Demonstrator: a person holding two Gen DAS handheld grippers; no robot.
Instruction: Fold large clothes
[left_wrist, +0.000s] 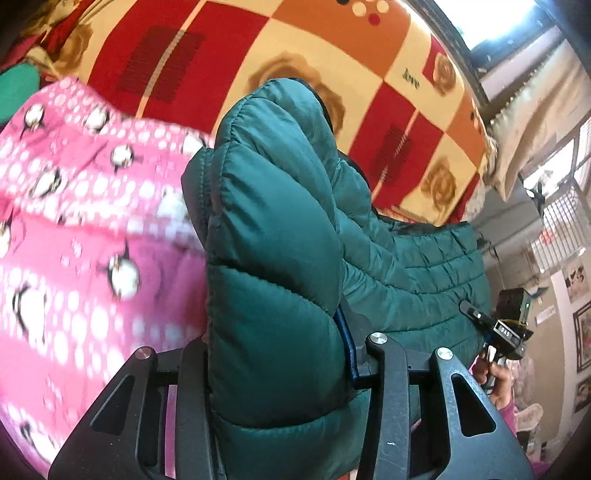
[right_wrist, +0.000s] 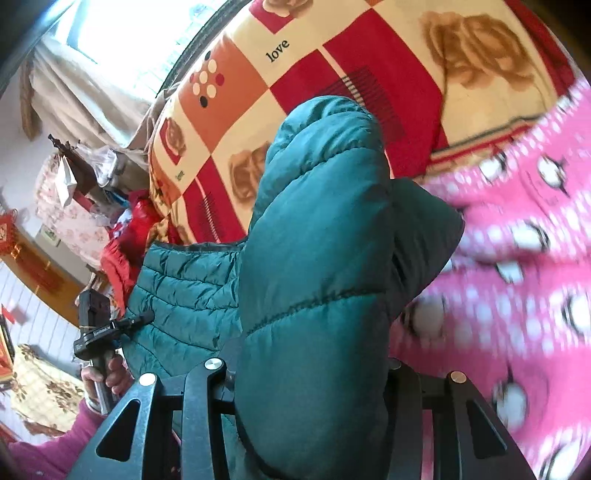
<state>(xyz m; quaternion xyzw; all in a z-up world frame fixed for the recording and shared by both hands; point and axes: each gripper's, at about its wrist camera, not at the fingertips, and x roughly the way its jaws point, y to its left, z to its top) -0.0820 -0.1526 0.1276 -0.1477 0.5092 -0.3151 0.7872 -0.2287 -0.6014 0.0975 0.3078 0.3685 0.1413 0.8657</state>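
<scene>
Puffer jacket (left_wrist: 273, 295): green, quilted, thick fold clamped in left tongs (left_wrist: 280, 369) and right tongs (right_wrist: 310, 373), lifted above bed (left_wrist: 295, 48). Risk: slick, bulky padding slips out; hem ahead drags pink penguin fleece (left_wrist: 74, 221) alongside.

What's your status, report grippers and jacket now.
Left hand-held gripper shut on jacket. Right hand-held gripper shut on jacket too. Jacket lifted off bedspread. Pink blanket close alongside.

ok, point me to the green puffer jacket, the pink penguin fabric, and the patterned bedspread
green puffer jacket (left_wrist: 273, 295), left wrist view, quilted fold between the fingers
pink penguin fabric (right_wrist: 517, 280), right wrist view, dotted middle
patterned bedspread (left_wrist: 229, 40), left wrist view, red square
</scene>
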